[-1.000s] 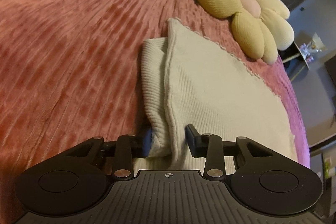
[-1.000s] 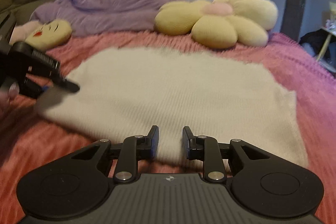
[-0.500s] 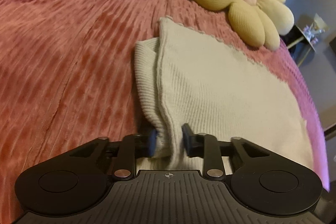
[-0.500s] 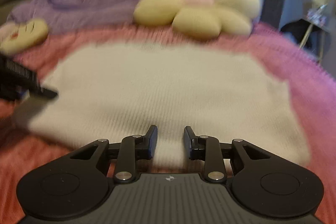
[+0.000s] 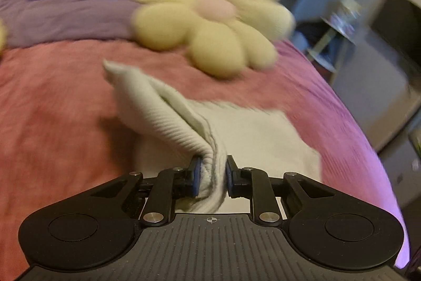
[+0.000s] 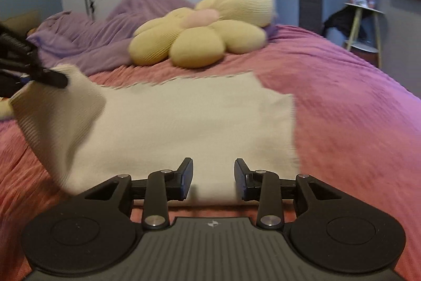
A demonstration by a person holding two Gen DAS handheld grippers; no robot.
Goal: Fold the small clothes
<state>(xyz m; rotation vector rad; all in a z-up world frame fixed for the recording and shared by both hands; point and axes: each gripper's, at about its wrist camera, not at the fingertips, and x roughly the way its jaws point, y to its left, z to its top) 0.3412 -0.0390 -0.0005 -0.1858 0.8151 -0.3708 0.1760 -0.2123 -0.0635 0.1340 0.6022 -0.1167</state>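
Observation:
A cream knit garment (image 6: 189,120) lies flat on the pink bedspread (image 6: 355,109). My left gripper (image 5: 211,177) is shut on the garment's left edge (image 5: 168,120) and holds it raised off the bed, so the fabric hangs in a fold. In the right wrist view the left gripper (image 6: 50,77) shows at the far left with the lifted corner. My right gripper (image 6: 213,179) is open and empty, low over the garment's near edge.
A yellow flower cushion (image 6: 202,30) lies behind the garment, also in the left wrist view (image 5: 213,28). A purple blanket (image 6: 105,36) is heaped at the back left. A side table (image 6: 365,25) stands past the bed's right edge.
My left gripper closed on the garment's left edge and lifted it up and to the right. My right gripper opened wider and stayed at the near edge.

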